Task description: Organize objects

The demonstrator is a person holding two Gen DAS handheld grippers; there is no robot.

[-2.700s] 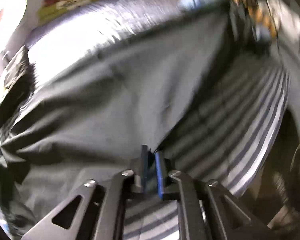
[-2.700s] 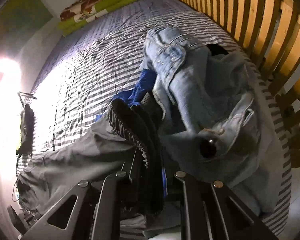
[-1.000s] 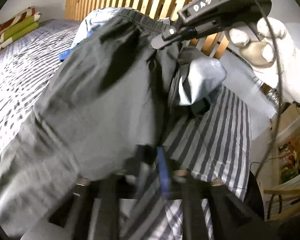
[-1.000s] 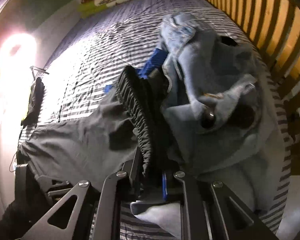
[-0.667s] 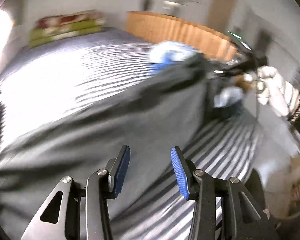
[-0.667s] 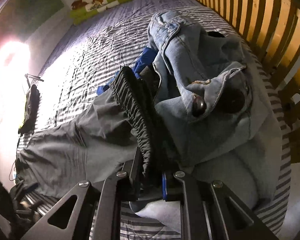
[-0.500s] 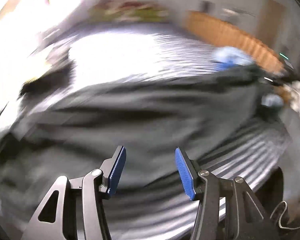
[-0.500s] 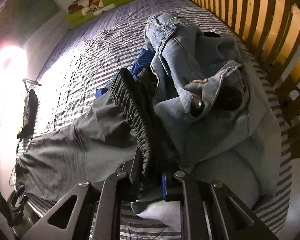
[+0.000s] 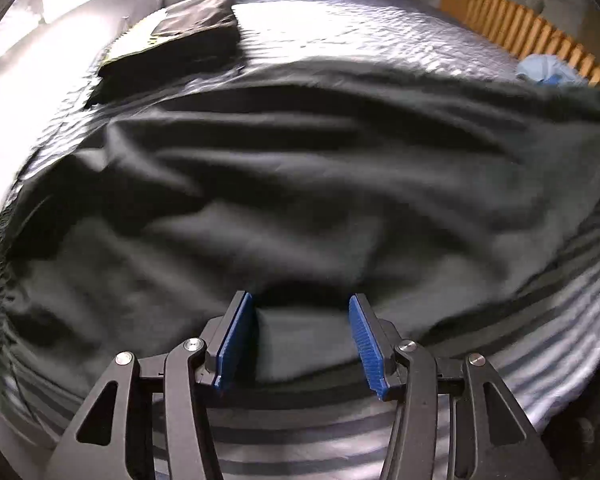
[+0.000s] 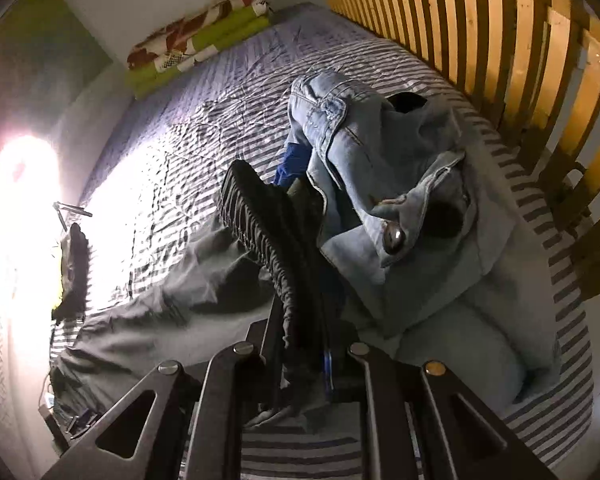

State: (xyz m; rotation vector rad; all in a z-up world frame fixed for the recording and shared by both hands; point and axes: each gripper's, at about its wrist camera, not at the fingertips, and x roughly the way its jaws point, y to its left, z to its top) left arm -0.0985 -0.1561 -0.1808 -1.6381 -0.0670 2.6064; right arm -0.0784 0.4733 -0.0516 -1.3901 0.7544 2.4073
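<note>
In the left wrist view, the left gripper (image 9: 302,340) hangs with jaws apart over the dark grey crumpled trousers (image 9: 300,200) on the striped bedsheet (image 9: 540,340). In the right wrist view, the right gripper (image 10: 300,356) is clamped on the trousers' gathered waistband (image 10: 268,248), beside light blue denim jeans (image 10: 380,160).

Motion blur smears the dark grey trousers (image 9: 300,200); their elastic waistband (image 10: 268,240) hides the right gripper (image 10: 304,344) pads.
</note>
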